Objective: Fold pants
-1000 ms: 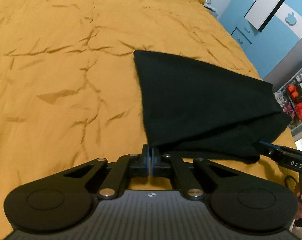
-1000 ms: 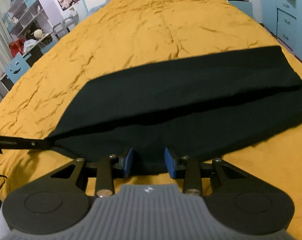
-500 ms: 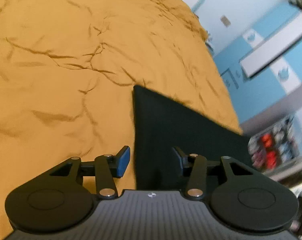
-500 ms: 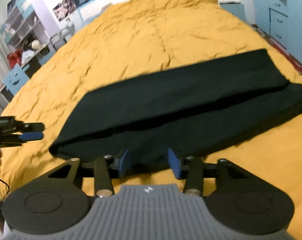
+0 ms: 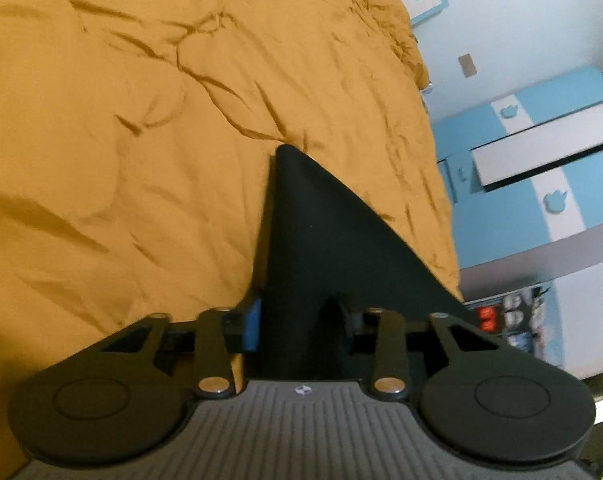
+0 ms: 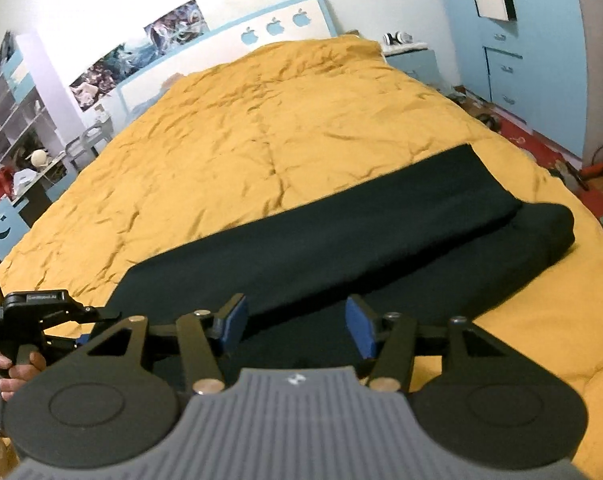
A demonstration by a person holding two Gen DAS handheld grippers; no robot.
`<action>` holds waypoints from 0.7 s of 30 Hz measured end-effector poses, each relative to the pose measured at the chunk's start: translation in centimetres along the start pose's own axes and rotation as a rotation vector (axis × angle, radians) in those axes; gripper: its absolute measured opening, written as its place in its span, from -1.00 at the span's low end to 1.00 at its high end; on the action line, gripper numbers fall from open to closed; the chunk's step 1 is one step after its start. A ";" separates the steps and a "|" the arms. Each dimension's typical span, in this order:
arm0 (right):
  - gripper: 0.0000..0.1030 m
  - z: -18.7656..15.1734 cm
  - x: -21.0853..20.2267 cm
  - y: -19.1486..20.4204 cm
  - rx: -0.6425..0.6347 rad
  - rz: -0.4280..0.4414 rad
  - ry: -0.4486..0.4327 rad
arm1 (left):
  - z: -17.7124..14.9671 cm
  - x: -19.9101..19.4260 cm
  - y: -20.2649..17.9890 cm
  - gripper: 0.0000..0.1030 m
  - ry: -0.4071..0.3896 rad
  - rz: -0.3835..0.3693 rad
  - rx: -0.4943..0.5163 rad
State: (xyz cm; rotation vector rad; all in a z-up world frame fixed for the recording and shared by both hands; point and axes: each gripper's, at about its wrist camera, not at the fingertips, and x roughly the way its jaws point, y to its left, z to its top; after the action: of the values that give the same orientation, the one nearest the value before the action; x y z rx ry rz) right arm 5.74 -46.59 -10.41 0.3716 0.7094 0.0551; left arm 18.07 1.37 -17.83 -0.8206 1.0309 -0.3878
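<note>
The black pants [image 6: 341, 240] lie folded lengthwise on the near part of the yellow bedcover [image 6: 261, 128], reaching from near left to far right. The right gripper [image 6: 297, 326] is wide apart above their near edge, holding nothing. The left gripper [image 5: 301, 320] is also wide, with the cloth's end between its fingers.

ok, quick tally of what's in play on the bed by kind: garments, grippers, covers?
Black pants: 1
Mustard bed cover: 1
Grippers: 2, left gripper and right gripper, both open
Total: 4
</note>
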 end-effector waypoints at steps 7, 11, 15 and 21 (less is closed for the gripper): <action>0.00 0.0 0.5 -0.3 0.000 -0.040 0.015 | -0.2 -2.2 -0.7 -0.83 -0.097 -0.065 -0.058; -0.01 0.3 -0.1 0.0 -0.016 -0.064 0.009 | 0.7 -4.1 -1.6 -0.85 -0.123 -0.077 -0.069; -0.01 0.5 -0.7 0.6 -0.036 -0.068 0.006 | 1.5 -6.6 -2.1 -0.85 -0.137 -0.067 -0.047; -0.02 0.5 -0.8 2.6 -0.080 -0.027 0.025 | 2.9 -11.2 -0.8 -0.85 -0.199 0.010 -0.029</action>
State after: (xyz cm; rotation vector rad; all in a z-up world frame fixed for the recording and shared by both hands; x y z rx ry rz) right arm 5.65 -44.45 -8.64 0.2852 0.7346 0.0623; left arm 15.29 9.19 -9.73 -0.8621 0.8565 -0.2766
